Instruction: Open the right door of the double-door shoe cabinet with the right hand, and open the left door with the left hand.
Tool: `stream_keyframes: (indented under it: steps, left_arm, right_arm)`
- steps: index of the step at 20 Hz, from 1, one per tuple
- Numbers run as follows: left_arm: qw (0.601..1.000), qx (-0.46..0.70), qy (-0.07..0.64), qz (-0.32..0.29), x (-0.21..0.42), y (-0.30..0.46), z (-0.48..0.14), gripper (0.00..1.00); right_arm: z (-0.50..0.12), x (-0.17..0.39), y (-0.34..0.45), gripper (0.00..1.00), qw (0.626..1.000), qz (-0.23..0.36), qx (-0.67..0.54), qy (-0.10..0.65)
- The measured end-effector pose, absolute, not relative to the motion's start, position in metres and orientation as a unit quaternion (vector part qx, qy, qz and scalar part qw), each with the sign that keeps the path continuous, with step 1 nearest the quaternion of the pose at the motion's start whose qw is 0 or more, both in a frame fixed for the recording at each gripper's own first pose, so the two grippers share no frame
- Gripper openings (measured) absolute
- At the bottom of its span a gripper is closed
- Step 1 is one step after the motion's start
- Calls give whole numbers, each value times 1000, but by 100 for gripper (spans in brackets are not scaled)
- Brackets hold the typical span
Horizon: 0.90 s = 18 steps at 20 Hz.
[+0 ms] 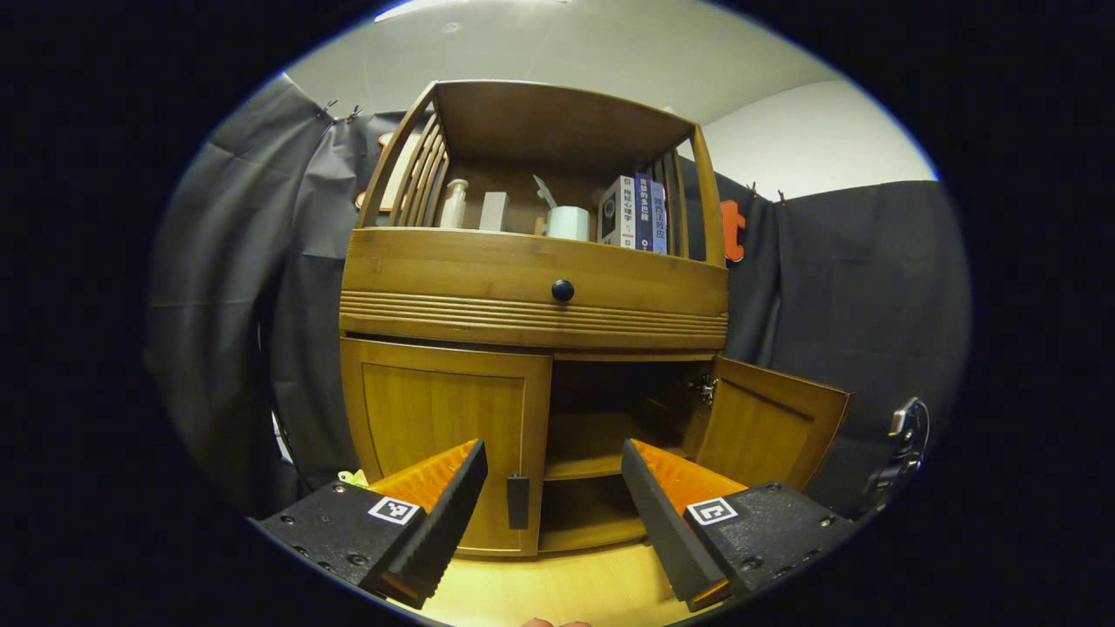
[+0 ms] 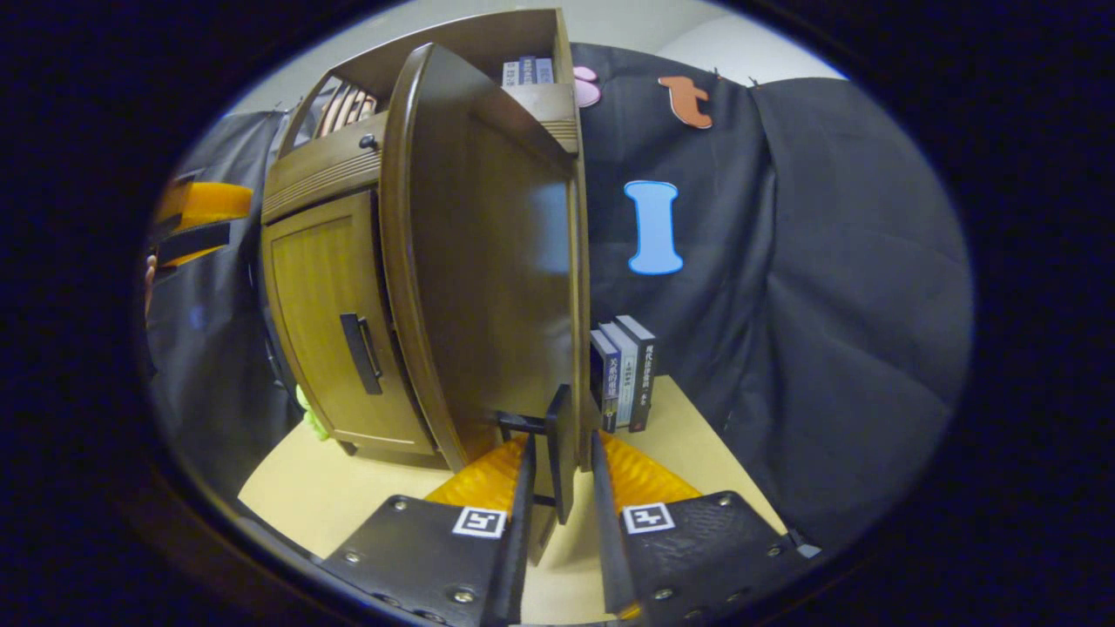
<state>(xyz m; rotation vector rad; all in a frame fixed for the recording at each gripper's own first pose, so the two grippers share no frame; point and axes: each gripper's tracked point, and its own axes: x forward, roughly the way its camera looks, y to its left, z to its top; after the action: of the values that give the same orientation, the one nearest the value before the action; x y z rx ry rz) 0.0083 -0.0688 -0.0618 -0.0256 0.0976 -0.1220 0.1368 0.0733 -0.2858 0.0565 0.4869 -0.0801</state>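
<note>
The wooden shoe cabinet (image 1: 531, 287) stands in front of me on a pale tabletop. Its left door (image 1: 444, 435) is closed, and the dark handle (image 1: 517, 502) sits at its inner edge. My left gripper (image 1: 553, 509) is open just before that handle, without touching it. The right door (image 1: 771, 427) is swung out, showing dark shelves inside. In the right gripper view that door (image 2: 488, 261) is seen close up and edge-on. My right gripper (image 2: 560, 514) is shut on its handle (image 2: 562, 448). The left door (image 2: 322, 322) and its handle (image 2: 361, 353) lie beyond.
A drawer with a round black knob (image 1: 563, 290) runs above the doors. On the open top shelf stand books (image 1: 636, 213) and small items. More books (image 2: 625, 374) stand on the table (image 2: 348, 496) beside the cabinet. Black cloth walls close the booth.
</note>
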Motion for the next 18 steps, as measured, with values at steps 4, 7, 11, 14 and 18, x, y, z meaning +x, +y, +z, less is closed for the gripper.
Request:
stream_keyframes:
  steps: [4,7,11,14,18]
  left_arm:
    - [997,-8,59,-53,22,-69,-84,92]
    - [997,-5,62,-45,36,-63,-99,96]
    - [997,11,69,-42,58,-57,-125,96]
    - [995,17,87,-39,73,-54,-150,92]
    - [992,-1,126,-24,95,-44,-190,95]
  right_arm:
    - [-278,139,58,53,970,-60,24,235]
    - [-273,130,38,54,969,-88,18,228]
    - [-267,122,9,54,968,-124,10,219]
    - [-262,115,-12,46,965,-147,6,216]
    - [-242,108,-21,57,967,-157,14,202]
